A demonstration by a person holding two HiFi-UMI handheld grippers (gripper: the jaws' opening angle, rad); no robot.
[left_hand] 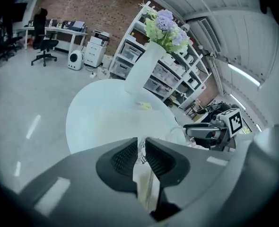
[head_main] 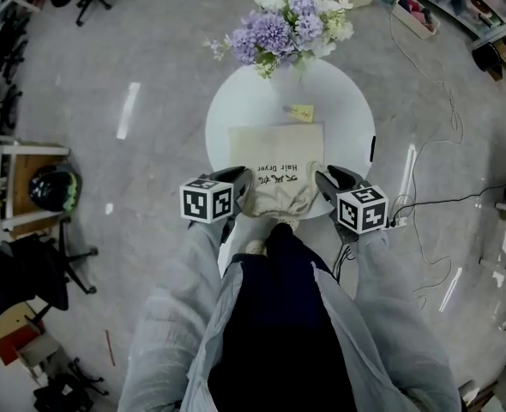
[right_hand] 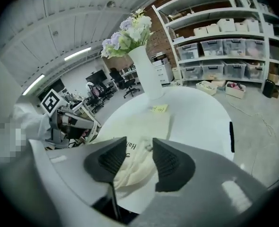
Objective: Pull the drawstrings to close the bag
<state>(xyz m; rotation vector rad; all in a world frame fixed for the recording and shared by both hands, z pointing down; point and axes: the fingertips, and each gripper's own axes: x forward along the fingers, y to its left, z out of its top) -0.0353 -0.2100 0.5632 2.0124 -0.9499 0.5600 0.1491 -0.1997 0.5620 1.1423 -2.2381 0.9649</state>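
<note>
A cream drawstring bag point(head_main: 274, 157) printed "Hair Dryer" lies on the round white table point(head_main: 244, 101), its mouth gathered at the near edge. My left gripper point(head_main: 243, 185) is at the left side of that mouth. In the left gripper view, the left gripper point(left_hand: 142, 144) stands open by a narrow gap, and a thin cord point(left_hand: 141, 153) hangs in the gap. My right gripper point(head_main: 322, 183) is at the mouth's right side. The right gripper view shows the right gripper point(right_hand: 139, 144) open wider, with the bunched cloth point(right_hand: 132, 167) showing between the jaws.
A white vase of purple and white flowers point(head_main: 279, 26) stands at the table's far side, with a yellow tag point(head_main: 302, 112) beside the bag. A black object point(head_main: 372, 148) sits on the table's right rim. Cables point(head_main: 424, 204), chairs and shelving surround the table.
</note>
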